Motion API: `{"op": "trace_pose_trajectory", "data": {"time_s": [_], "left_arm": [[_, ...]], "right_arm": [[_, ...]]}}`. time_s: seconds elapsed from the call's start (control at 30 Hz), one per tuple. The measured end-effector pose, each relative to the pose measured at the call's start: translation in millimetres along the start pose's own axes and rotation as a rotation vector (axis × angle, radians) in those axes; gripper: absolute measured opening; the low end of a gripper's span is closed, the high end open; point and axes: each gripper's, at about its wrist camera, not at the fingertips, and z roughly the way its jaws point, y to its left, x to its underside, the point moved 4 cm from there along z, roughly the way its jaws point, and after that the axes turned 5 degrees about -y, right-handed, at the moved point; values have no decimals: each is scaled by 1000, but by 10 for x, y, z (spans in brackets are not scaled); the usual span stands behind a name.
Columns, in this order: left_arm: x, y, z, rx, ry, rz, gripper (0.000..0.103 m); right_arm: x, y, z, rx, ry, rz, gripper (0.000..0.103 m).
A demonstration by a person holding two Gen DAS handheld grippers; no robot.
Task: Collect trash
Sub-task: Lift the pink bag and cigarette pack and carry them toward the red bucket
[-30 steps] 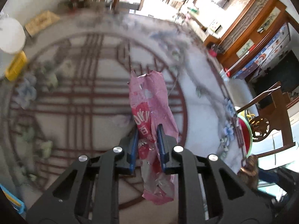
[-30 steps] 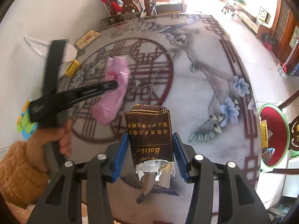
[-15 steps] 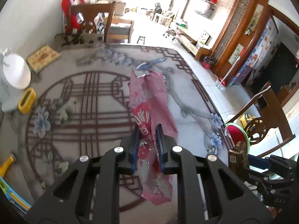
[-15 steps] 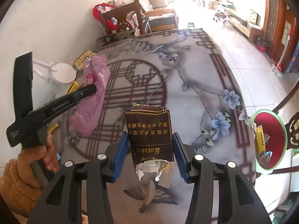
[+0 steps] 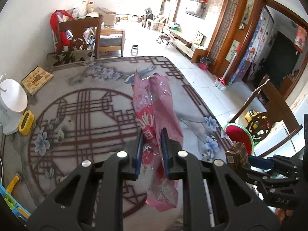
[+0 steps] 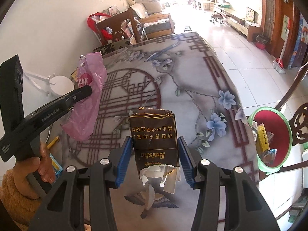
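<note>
My left gripper (image 5: pixel 152 134) is shut on a crumpled pink snack wrapper (image 5: pixel 157 111) and holds it in the air above the patterned table (image 5: pixel 86 119). My right gripper (image 6: pixel 155 144) is shut on a torn brown cigarette pack (image 6: pixel 154 134), also lifted above the table. The left gripper and its pink wrapper (image 6: pixel 90 100) show at the left of the right wrist view. The brown pack (image 5: pixel 237 156) shows at the right of the left wrist view. A green-rimmed red trash bin (image 6: pixel 284 134) stands on the floor beside the table's right edge, with trash inside.
A white fan (image 5: pixel 11 104), a yellow item (image 5: pixel 26 123) and a flat yellow box (image 5: pixel 36 79) sit along the table's left side. Wooden chairs stand at the far end (image 5: pixel 80 36) and at the right (image 5: pixel 269 119). The bin also shows in the left wrist view (image 5: pixel 229 130).
Both grippers have lifted and tilted up with their trash, so more of the room shows. The right gripper with the brown pack has come into the left wrist view.
</note>
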Motion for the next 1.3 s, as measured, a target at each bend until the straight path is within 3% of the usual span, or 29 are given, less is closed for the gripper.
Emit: {"op": "trace_pose_trajectory", "data": {"time_s": [0.93,1.3], "left_arm": [[123,-438,143,10,51,46,18],[102,-815,310,38,65,76,18]], "right_arm": [[86,-606,-64,4,-1,107,47],[114,-979,-182,27,-4,141,48]]}}
